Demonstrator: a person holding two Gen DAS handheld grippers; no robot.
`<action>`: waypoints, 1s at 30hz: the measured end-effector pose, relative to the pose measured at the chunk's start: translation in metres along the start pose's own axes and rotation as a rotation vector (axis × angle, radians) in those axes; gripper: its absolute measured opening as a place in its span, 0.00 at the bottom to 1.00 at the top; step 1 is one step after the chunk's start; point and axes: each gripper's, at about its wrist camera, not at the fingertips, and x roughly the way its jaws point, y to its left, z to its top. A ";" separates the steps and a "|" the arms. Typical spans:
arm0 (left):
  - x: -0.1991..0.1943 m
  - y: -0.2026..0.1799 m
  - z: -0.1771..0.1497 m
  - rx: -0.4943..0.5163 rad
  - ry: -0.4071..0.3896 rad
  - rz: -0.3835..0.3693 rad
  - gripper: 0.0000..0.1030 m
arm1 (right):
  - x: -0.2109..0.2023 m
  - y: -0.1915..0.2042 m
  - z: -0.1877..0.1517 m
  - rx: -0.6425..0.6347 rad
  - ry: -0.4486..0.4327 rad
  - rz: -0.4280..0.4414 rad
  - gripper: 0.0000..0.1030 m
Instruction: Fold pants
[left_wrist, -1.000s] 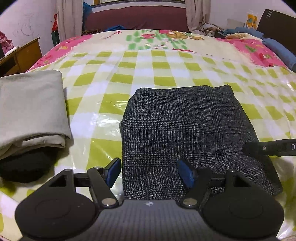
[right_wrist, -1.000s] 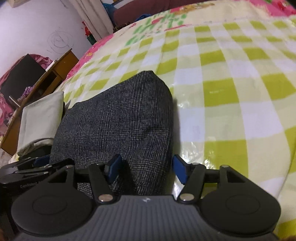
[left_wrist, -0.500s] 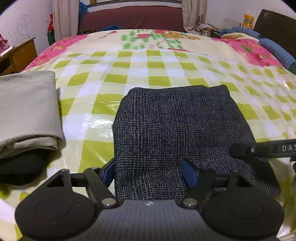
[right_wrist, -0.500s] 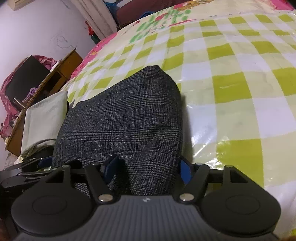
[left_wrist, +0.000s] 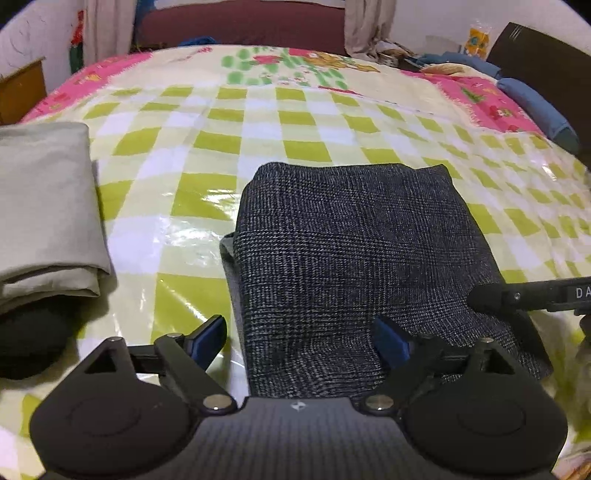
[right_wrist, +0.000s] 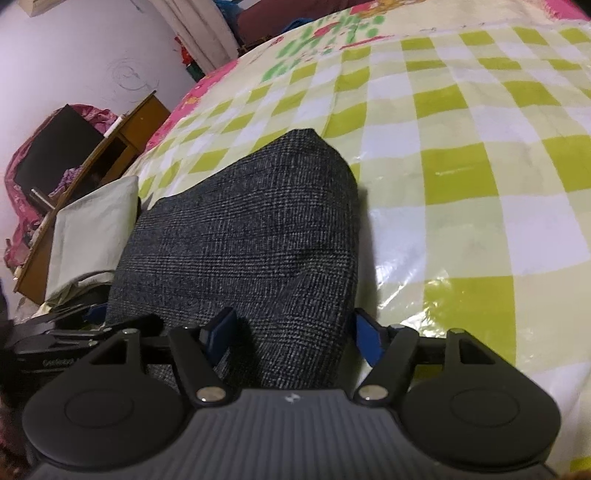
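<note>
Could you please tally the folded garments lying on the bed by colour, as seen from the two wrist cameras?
Dark grey checked woven folded pants: 1
Light beige folded cloth garment: 1
Black garment under the beige one: 1, fold not clear
Total: 3, all on the green-and-white checked bedsheet
</note>
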 end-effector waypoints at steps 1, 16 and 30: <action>0.002 0.003 0.001 -0.009 0.010 -0.015 0.99 | 0.001 0.000 0.000 -0.002 0.003 0.009 0.69; 0.018 0.005 0.008 0.044 0.042 -0.120 0.96 | 0.017 -0.004 0.003 0.059 0.024 0.110 0.69; 0.022 -0.045 0.015 0.096 0.019 -0.080 0.93 | -0.010 -0.036 0.002 0.166 -0.030 0.134 0.38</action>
